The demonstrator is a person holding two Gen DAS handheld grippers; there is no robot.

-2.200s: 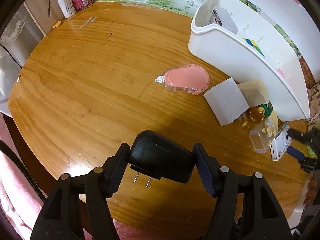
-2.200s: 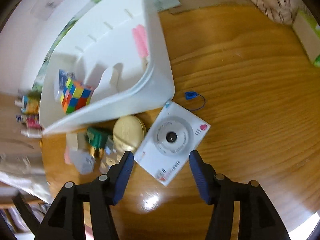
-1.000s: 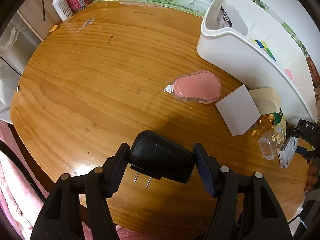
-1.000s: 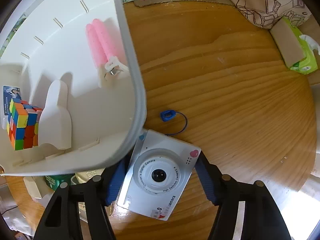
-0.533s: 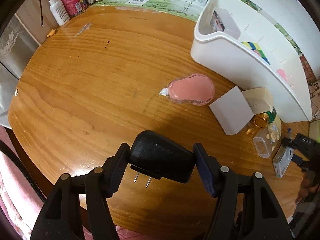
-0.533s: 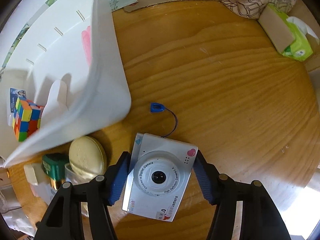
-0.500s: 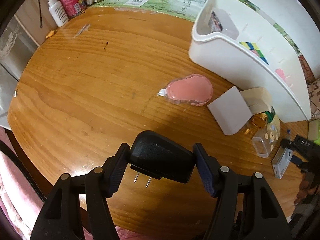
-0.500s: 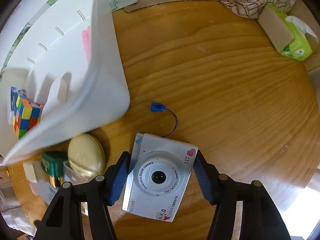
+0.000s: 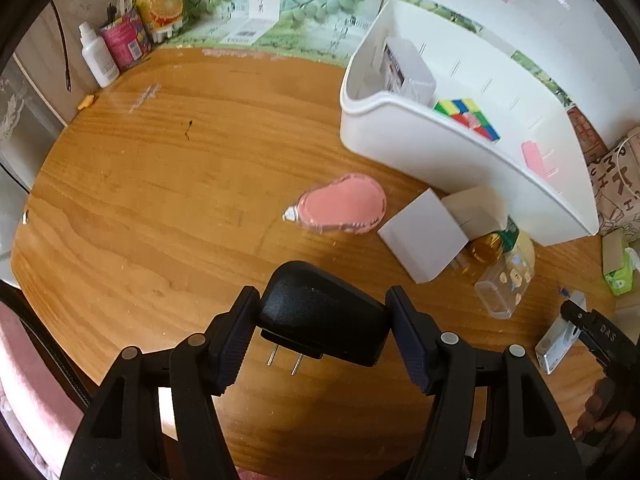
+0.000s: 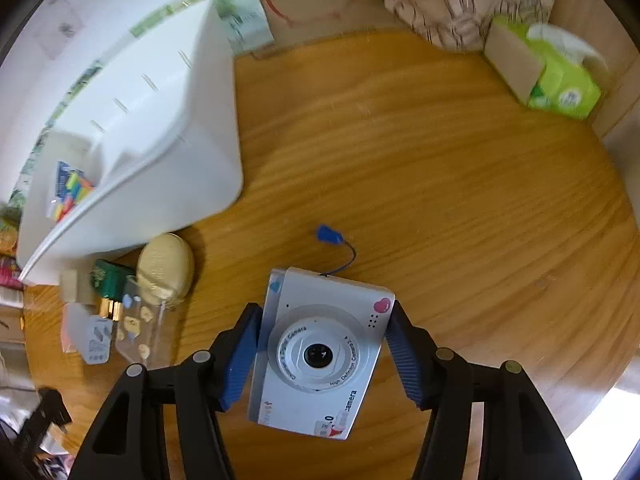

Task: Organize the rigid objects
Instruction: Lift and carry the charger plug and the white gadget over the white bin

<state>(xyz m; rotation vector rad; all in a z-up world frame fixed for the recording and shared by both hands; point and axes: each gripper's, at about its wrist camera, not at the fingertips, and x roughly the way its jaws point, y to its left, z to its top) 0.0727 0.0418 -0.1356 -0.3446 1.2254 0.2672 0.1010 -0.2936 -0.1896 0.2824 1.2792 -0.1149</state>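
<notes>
My left gripper is shut on a black plug adapter, prongs pointing down, held above the wooden table. Between the pads of my right gripper sits a silver toy camera, lens up, its blue strap tab trailing ahead. In the left wrist view the same camera shows at the far right edge, in that black gripper. The white bin stands at the back right and holds a colour cube. In the right wrist view the bin lies up and to the left of the camera.
A pink flat dispenser, a white box and a clear bottle lie in front of the bin. A cream round case sits beside them. A green tissue pack stands far right; bottles and cartons back left.
My right gripper closed on the camera and has carried it away from the bin's front corner, out over open table. The left gripper kept its hold and barely moved.
</notes>
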